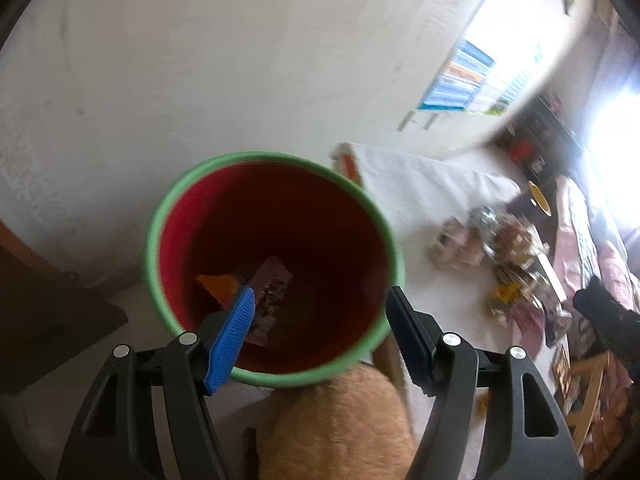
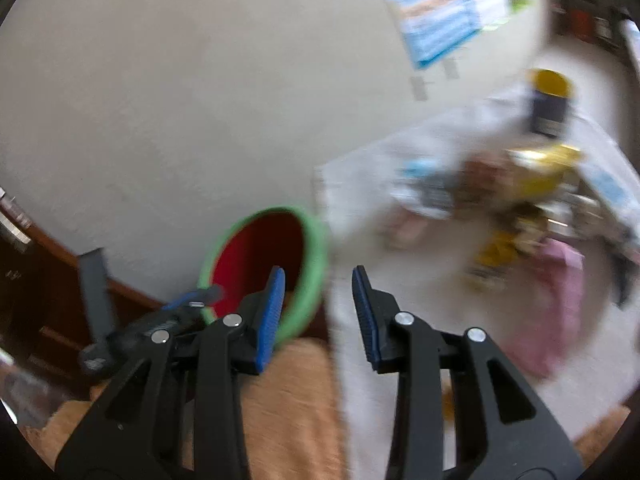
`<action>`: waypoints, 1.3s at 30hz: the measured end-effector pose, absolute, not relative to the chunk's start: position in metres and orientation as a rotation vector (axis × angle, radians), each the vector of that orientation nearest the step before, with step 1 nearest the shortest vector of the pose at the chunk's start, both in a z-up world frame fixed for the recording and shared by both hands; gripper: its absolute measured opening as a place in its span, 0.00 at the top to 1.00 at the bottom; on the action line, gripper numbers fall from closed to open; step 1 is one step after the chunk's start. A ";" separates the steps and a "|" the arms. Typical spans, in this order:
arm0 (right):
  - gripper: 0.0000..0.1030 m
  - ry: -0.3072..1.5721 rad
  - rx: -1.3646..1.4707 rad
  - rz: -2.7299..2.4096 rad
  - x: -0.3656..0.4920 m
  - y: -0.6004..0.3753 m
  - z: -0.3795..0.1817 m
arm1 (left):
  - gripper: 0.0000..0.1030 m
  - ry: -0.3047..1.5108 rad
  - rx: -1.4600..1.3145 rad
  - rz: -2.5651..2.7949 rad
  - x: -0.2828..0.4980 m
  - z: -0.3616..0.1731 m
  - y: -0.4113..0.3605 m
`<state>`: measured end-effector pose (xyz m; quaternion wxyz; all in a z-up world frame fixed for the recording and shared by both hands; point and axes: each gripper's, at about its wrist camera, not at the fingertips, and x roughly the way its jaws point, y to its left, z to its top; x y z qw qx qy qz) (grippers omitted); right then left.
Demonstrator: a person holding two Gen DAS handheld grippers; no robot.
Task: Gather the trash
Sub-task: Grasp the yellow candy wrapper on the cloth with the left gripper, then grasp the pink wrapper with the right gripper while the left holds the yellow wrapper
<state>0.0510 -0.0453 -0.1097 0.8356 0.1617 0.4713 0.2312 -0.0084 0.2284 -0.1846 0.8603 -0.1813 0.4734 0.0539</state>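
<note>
Left gripper (image 1: 320,320): fingers spread wide, nothing between the pads, poised directly over the mouth of the red bin with a green rim (image 1: 276,264). Inside the bin, past the left blue pad, lie an orange scrap (image 1: 218,283) and a pinkish wrapper (image 1: 272,300). Right gripper (image 2: 319,308): fingers set narrowly apart and empty, the bin just beyond its left finger. Farther off, to the right, a white-covered desk (image 2: 360,184) carries a blurred heap of remaining trash (image 2: 516,200), well apart from both pairs of fingers, with a dark container with a yellow top (image 2: 549,100) behind it.
</note>
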 end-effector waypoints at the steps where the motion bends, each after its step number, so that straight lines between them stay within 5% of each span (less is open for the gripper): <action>1: 0.66 1.002 0.347 0.443 0.049 -0.063 -0.114 | 0.37 0.995 -0.373 0.099 -0.008 -0.183 0.221; 8: 0.66 1.027 0.415 0.180 0.013 -0.166 -0.154 | 0.37 1.086 -0.311 -0.125 -0.001 -0.189 0.130; 16: 0.61 1.050 0.538 0.063 -0.023 -0.226 -0.184 | 0.33 1.265 0.089 -0.555 -0.005 -0.223 -0.016; 22: 0.57 1.062 0.586 0.044 -0.047 -0.248 -0.197 | 0.33 1.287 0.268 -0.566 -0.001 -0.245 -0.048; 25: 0.57 1.076 0.600 0.049 -0.049 -0.248 -0.202 | 0.36 1.314 0.345 -0.569 0.006 -0.260 -0.059; 28: 0.57 1.077 0.583 0.064 -0.050 -0.244 -0.200 | 0.57 1.344 0.347 -0.569 0.011 -0.270 -0.063; 39: 0.57 1.121 0.516 0.143 -0.030 -0.213 -0.205 | 0.67 1.331 0.086 -0.488 0.009 -0.244 -0.012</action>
